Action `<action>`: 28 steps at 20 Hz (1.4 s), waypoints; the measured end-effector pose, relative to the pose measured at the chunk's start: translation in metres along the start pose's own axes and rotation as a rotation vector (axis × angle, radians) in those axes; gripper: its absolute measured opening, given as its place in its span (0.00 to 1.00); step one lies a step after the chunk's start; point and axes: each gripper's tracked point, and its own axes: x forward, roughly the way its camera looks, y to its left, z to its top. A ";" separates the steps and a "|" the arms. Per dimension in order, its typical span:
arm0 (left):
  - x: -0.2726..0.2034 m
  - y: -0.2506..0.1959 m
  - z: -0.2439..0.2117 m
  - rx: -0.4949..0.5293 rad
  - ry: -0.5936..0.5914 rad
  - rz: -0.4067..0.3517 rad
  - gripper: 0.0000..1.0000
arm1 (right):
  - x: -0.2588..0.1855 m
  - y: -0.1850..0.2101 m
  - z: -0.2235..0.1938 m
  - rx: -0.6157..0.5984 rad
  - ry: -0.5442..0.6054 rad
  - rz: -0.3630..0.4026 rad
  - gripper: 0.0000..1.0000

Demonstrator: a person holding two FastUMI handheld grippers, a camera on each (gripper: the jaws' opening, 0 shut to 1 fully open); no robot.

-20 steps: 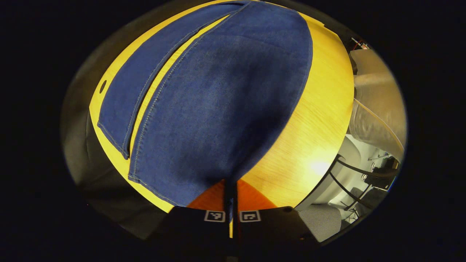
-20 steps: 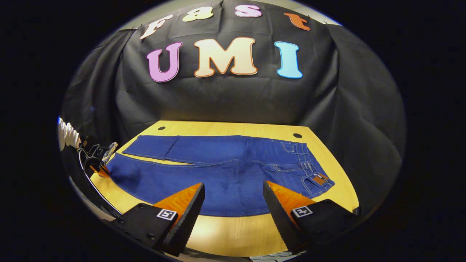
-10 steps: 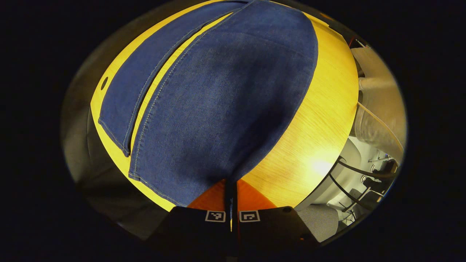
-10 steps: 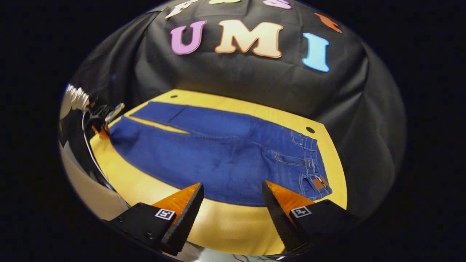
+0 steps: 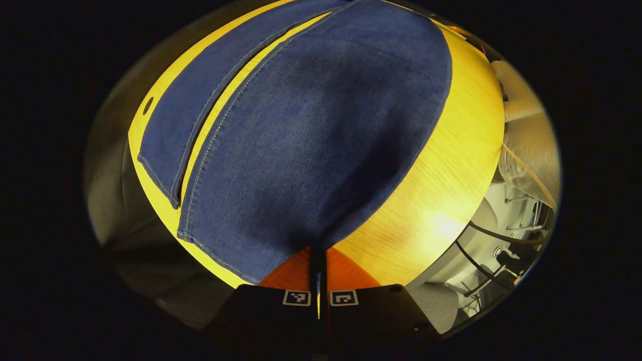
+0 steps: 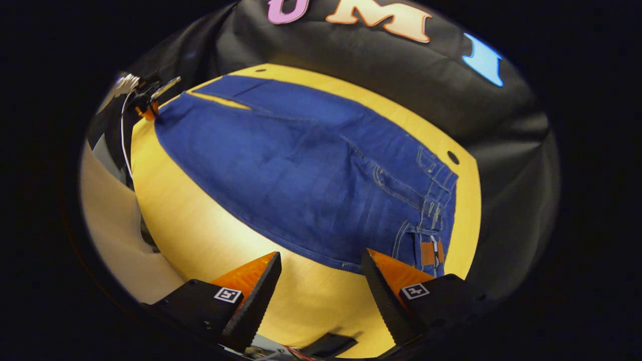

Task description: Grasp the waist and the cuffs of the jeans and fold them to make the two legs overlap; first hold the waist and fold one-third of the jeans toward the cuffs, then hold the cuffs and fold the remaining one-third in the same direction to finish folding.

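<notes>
Blue jeans point(image 6: 311, 165) lie flat along the wooden table point(image 6: 200, 220), the two legs side by side. The waist point(image 6: 439, 200), with a brown patch, points to the right in the right gripper view. My right gripper point(image 6: 321, 281) hovers open over the table's front strip, just short of the waist's near corner, nothing between its fingers. In the left gripper view the near leg point(image 5: 311, 140) runs away from me. My left gripper point(image 5: 318, 255) is shut on its cuff corner. The far leg point(image 5: 165, 135) lies to the left. The left gripper point(image 6: 148, 105) also shows at the cuff end.
The black cloth wall point(image 6: 501, 130) hangs close behind the table. Round holes point(image 6: 453, 157) mark the tabletop's back corners. A person's pale sleeve point(image 5: 526, 145) and a chair with cables point(image 5: 501, 250) stand beyond the table's front edge. A dark object point(image 6: 326, 346) lies at the near edge.
My right gripper has tilted down and come closer to the jeans' waist end, staying open. My left gripper keeps its hold on the cuff and has barely shifted.
</notes>
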 end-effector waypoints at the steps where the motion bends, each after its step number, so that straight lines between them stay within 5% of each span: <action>1: 0.000 -0.001 0.000 -0.001 0.008 -0.005 0.00 | 0.005 -0.002 -0.003 -0.023 0.019 0.019 0.99; 10: -0.001 0.000 0.000 -0.008 0.043 -0.037 0.00 | 0.042 0.000 -0.018 -0.021 0.157 0.164 0.99; 18: -0.003 -0.002 0.002 -0.019 0.065 -0.061 0.00 | 0.039 0.000 -0.016 -0.047 0.171 0.168 0.94; 19: -0.003 -0.003 0.004 -0.026 0.065 -0.062 0.00 | 0.041 -0.001 -0.015 -0.059 0.168 0.173 0.88; 22: 0.002 -0.008 0.010 -0.062 0.056 -0.070 0.00 | 0.039 0.010 -0.008 -0.132 0.150 0.197 0.48; 23: 0.001 -0.007 0.011 -0.069 0.053 -0.072 0.00 | 0.038 0.019 -0.010 -0.137 0.151 0.196 0.51; 26: 0.002 -0.008 0.011 -0.063 0.049 -0.071 0.00 | 0.037 0.023 -0.011 -0.111 0.163 0.183 0.12; 27: 0.002 -0.008 0.010 -0.063 0.048 -0.071 0.00 | 0.036 0.021 -0.007 -0.099 0.153 0.172 0.17; 28: 0.003 -0.007 0.011 -0.064 0.047 -0.071 0.00 | 0.035 0.022 -0.008 -0.098 0.161 0.160 0.06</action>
